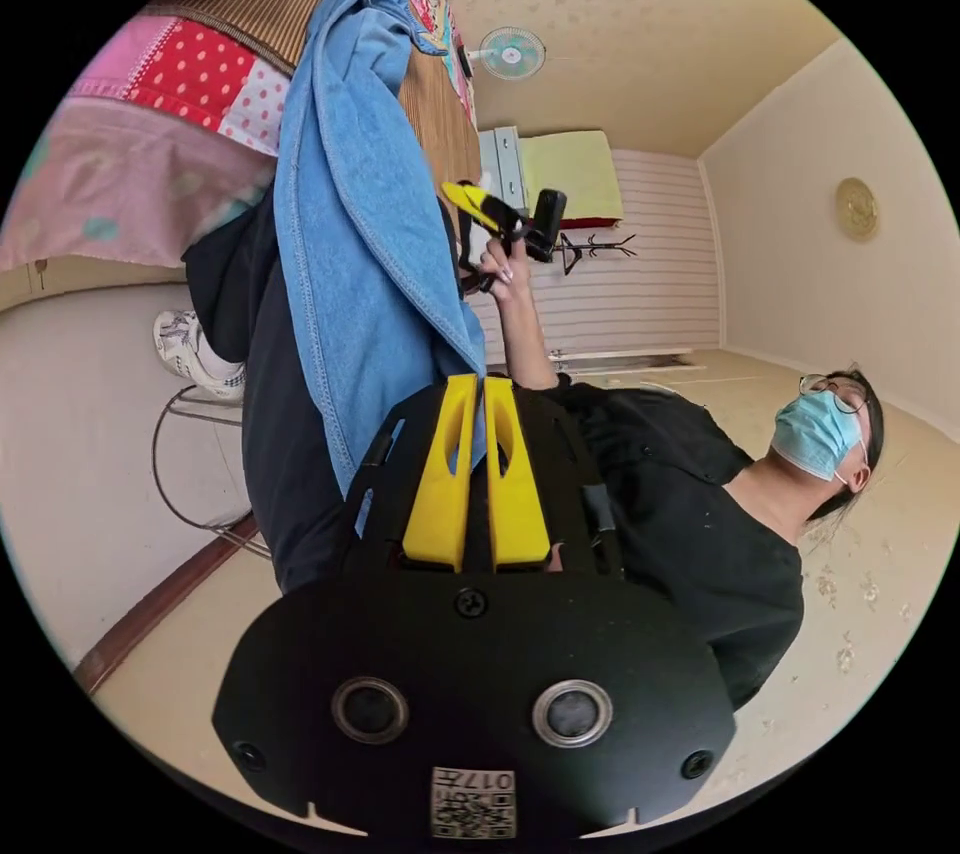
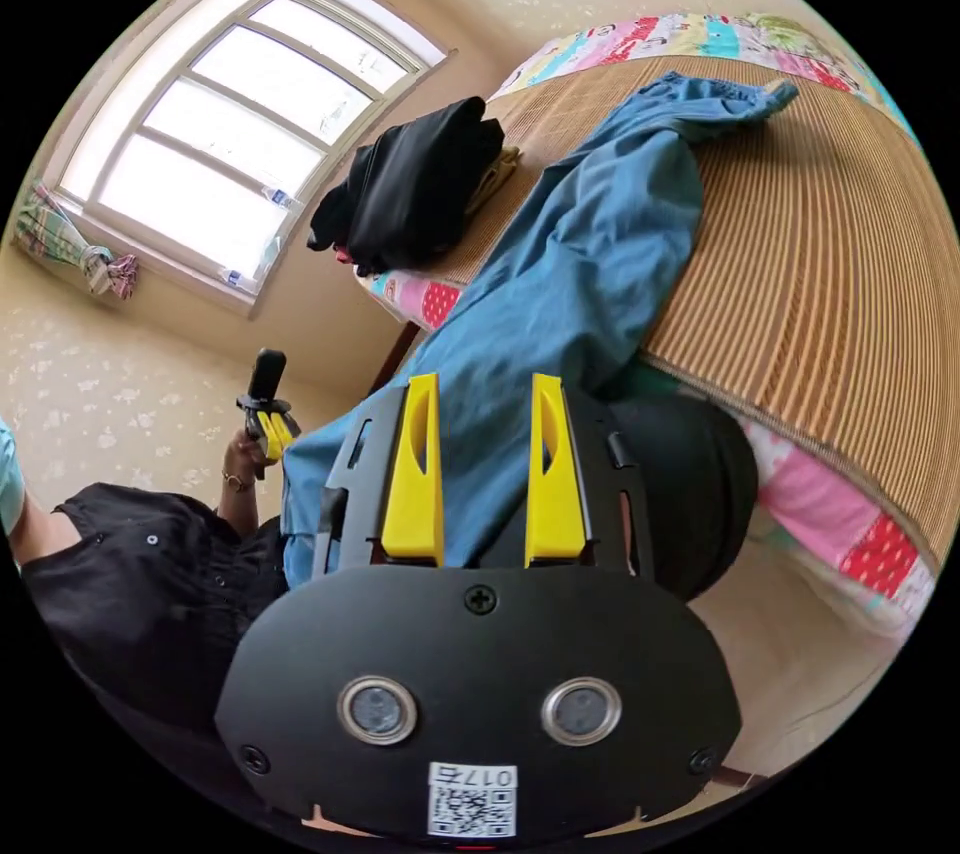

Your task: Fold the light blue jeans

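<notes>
I have the left gripper [image 1: 478, 394] with its jaws pressed together on an edge of the light blue jeans [image 1: 350, 224], the denim pinched between the yellow tips. In the right gripper view the right gripper [image 2: 482, 394] has its jaws spread, with denim lying behind and between them but neither jaw pressing on it. The jeans trail from the bed [image 2: 830, 294], where one end rests on the woven mat, down over its edge toward me. I judge I am at the pick-up step, with no fold made yet. Next I need to close the right jaws on the matching edge, then lift both ends level so the legs hang straight before laying them flat.
</notes>
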### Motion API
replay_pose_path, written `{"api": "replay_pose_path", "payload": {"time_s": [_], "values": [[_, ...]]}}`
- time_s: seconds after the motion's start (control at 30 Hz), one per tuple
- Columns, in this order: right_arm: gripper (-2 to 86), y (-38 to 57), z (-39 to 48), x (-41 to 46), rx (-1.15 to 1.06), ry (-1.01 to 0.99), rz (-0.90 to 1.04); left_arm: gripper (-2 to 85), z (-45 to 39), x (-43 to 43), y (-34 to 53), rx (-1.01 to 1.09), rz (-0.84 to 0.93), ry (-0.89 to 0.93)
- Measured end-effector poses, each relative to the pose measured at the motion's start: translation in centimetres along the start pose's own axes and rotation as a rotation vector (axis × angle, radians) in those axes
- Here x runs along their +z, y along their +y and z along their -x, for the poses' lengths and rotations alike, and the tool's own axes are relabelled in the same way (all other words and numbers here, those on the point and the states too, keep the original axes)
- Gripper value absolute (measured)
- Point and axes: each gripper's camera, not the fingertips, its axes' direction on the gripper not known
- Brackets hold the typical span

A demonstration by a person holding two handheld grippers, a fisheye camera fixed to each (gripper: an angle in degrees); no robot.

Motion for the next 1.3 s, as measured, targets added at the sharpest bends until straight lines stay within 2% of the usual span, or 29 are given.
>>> {"api": "replay_pose_path", "payload": {"time_s": [0.17,0.3,0.43,0.5,0.57,0.63,0.7,0.8,0.9,0.97,1.03,1.1,1.2,1.23,1.3], "values": [[13.8,12.9,1.6,-4.1,0.041,-0.156,0.083,-0.7,-2.6,-0.5,-0.7,-0.013,-0.003,-0.007],[12.1,16.6,1.6,-3.8,0.075,-0.188,0.152,-0.7,-3.7,-0.9,-1.0,-0.033,-0.015,0.020],[3.9,17.2,0.5,-4.8,0.093,-0.189,0.201,-0.7,-5.6,-1.5,-1.6,-0.028,-0.039,0.072],[2.9,16.5,0.4,-7.2,0.056,-0.264,0.144,-0.8,-7.1,-2.1,-1.9,0.020,-0.070,0.153],[2.2,15.5,0.3,-12.0,0.011,-0.505,0.005,-0.7,-8.9,-3.5,-2.5,0.088,-0.148,0.327],[1.9,14.9,0.5,-15.5,-0.034,-0.688,-0.099,-0.7,-10.3,-5.0,-2.8,0.137,-0.207,0.403],[1.7,14.6,1.4,-18.2,-0.079,-0.754,-0.143,-0.7,-11.9,-6.1,-3.1,0.171,-0.226,0.409],[1.4,14.5,4.2,-19.2,-0.111,-0.670,-0.034,-0.7,-13.1,-7.2,-2.6,0.175,-0.217,0.326],[1.4,15.3,6.4,-16.3,-0.092,-0.438,0.169,-0.7,-11.1,-7.8,-0.9,0.111,-0.198,0.295],[1.8,16.7,7.9,-13.2,-0.126,-0.256,0.334,-0.8,-7.8,-7.5,0.7,-0.028,-0.119,0.181],[2.3,17.6,8.2,-11.5,-0.136,-0.241,0.425,-0.8,-5.9,-7.1,1.0,-0.115,-0.016,0.018],[3.2,17.9,8.2,-10.8,-0.134,-0.246,0.481,-0.6,-3.7,-6.9,1.8,-0.198,0.042,-0.009],[6.8,16.8,7.4,-12.2,-0.138,-0.251,0.485,0.8,-2.3,-9.3,3.0,-0.201,-0.148,0.077],[8.6,16.1,6.7,-13.3,-0.122,-0.218,0.446,2.5,-2.4,-10.2,3.1,-0.190,-0.235,0.077],[10.3,14.9,5.3,-14.9,-0.079,-0.161,0.363,6.5,-3.2,-10.5,2.1,-0.160,-0.291,0.019]]}}
